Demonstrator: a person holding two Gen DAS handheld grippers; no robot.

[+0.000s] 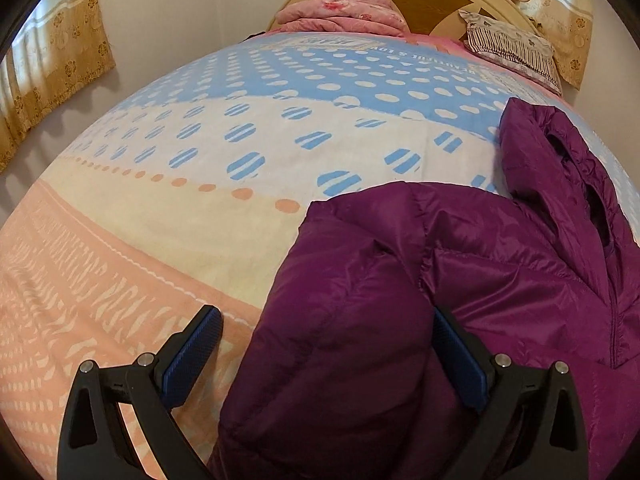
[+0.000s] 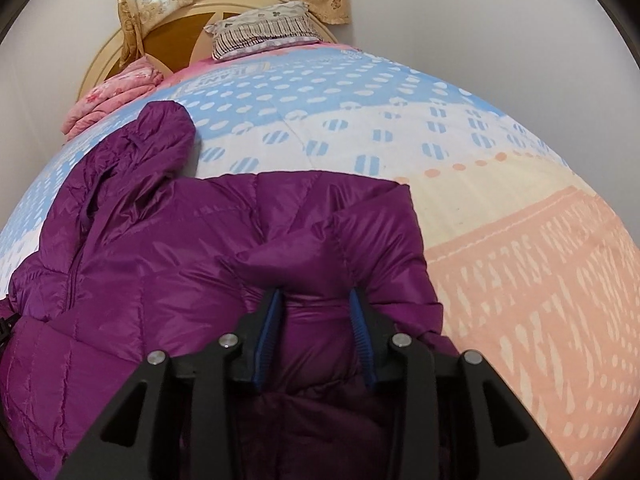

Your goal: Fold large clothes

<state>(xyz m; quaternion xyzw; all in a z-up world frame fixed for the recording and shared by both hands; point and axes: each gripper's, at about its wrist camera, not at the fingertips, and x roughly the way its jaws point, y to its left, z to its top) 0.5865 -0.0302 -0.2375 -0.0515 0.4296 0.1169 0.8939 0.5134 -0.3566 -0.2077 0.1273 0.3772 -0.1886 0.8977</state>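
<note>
Purple puffer jacket [image 2: 168, 280] lies on the polka-dot bedsheet [image 1: 240, 128], right gripper [image 2: 316, 312] narrowly parted around a sleeve fold, left gripper [image 1: 328, 344] wide over its edge.

Jacket [image 2: 168, 264] lies on the bed [image 2: 500, 208], hood end toward the headboard [image 2: 176, 36]. Folded quilt [image 2: 112, 96] and pillow [image 2: 264, 28] sit at the head end, quilt left of pillow in the right wrist view. Both tools over the jacket's near part.
</note>
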